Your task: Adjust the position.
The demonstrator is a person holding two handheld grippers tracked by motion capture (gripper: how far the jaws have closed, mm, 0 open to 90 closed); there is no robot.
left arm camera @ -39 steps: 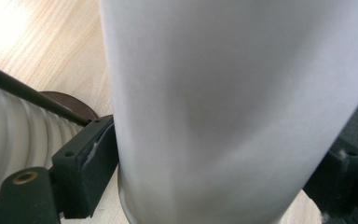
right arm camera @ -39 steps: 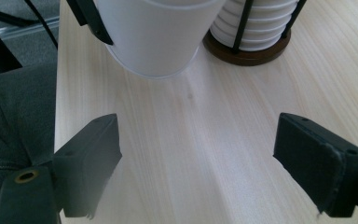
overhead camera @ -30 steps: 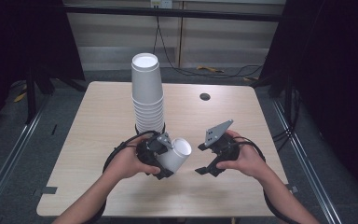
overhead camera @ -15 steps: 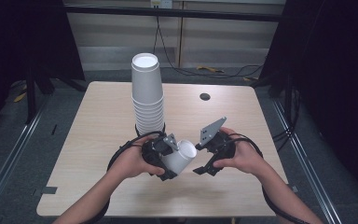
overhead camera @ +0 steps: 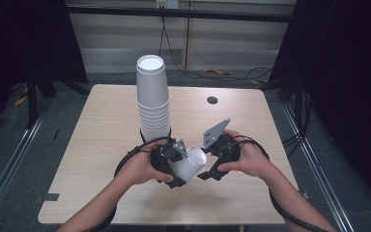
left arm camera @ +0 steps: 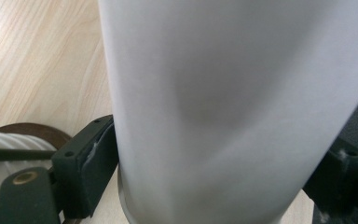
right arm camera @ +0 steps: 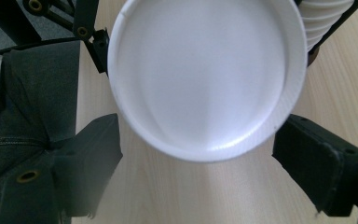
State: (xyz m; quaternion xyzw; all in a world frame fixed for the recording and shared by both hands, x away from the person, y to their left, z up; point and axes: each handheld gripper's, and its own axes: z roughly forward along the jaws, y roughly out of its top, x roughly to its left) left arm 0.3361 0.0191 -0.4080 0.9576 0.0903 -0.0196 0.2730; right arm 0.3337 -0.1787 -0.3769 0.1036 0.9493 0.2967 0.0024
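A cup stack [overhead camera: 153,99] stands on the table [overhead camera: 92,140] behind a single cup [overhead camera: 189,164].

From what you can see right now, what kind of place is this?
Probably a lab or recording bay, not a home: a bare wooden table stands between dark curtains, cables trail along the floor, and a tall stack of white paper cups stands on it.

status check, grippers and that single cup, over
Left gripper shut on white cup, cup tipped, mouth toward right gripper. Right jaws open, flanking the rim, not touching. Cup stack upright just behind; nothing in the way.
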